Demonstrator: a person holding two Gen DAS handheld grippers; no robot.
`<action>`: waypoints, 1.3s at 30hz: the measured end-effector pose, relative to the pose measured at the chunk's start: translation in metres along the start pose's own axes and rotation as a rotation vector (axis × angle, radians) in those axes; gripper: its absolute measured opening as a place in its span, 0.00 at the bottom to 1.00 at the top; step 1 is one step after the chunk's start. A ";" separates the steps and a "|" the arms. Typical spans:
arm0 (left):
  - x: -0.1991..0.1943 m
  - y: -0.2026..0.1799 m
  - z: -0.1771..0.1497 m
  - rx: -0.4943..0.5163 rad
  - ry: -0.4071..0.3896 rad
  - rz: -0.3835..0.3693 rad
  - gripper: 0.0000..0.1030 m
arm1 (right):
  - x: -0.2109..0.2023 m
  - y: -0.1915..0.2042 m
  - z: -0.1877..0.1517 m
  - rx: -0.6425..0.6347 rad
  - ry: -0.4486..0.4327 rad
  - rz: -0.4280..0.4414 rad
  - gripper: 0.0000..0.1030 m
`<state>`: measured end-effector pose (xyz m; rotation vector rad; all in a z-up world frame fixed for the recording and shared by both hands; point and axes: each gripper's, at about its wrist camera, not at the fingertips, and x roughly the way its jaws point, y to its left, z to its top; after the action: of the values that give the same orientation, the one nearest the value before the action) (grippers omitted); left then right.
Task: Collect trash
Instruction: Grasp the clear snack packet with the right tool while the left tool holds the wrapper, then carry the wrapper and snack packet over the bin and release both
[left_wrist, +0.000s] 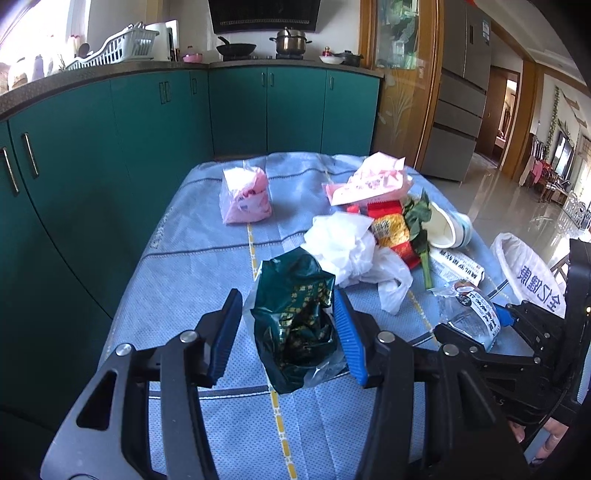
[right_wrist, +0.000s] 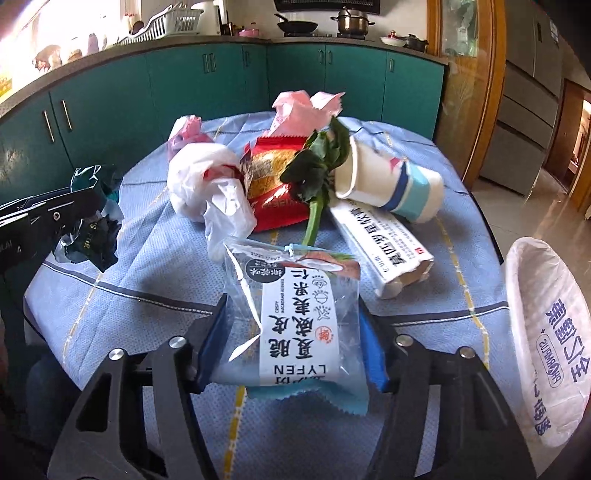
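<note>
The left gripper (left_wrist: 288, 328) grips a crumpled dark green foil bag with gold print (left_wrist: 295, 321), its blue pads pressed against both sides, above the near part of the table under a light blue quilted cloth (left_wrist: 192, 236). The right gripper (right_wrist: 295, 343) has a clear plastic snack wrapper with a white printed label (right_wrist: 295, 314) between its blue pads, which touch the wrapper's two sides near the table's near edge.

In the middle of the table lies a pile: a crumpled white plastic bag (right_wrist: 207, 184), a red and yellow snack packet (right_wrist: 269, 181), a wilted green leafy stalk (right_wrist: 317, 173) across the packet, and a white paper cup with blue bands (right_wrist: 391, 184) tipped on its side. Just beside the cup lies a long white printed box (right_wrist: 384, 247). Toward the far edge sit a pink plastic packet (left_wrist: 245, 199) and a torn pink wrapper (left_wrist: 373, 181). Off the right edge stands a bin lined with a white printed bag (right_wrist: 546, 332).
</note>
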<state>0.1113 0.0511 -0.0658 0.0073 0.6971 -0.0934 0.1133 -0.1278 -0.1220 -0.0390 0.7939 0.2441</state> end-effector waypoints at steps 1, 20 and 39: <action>-0.003 -0.001 0.002 0.000 -0.009 -0.001 0.50 | -0.004 -0.002 0.001 0.008 -0.011 0.005 0.60; -0.015 -0.009 0.006 0.016 -0.038 -0.011 0.50 | 0.013 -0.009 -0.004 0.007 0.038 -0.014 0.59; -0.058 -0.095 0.054 0.119 -0.233 -0.200 0.50 | -0.134 -0.106 -0.004 0.132 -0.298 -0.269 0.58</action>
<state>0.0935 -0.0405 0.0148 0.0402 0.4567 -0.3226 0.0448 -0.2582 -0.0360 0.0145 0.4995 -0.0579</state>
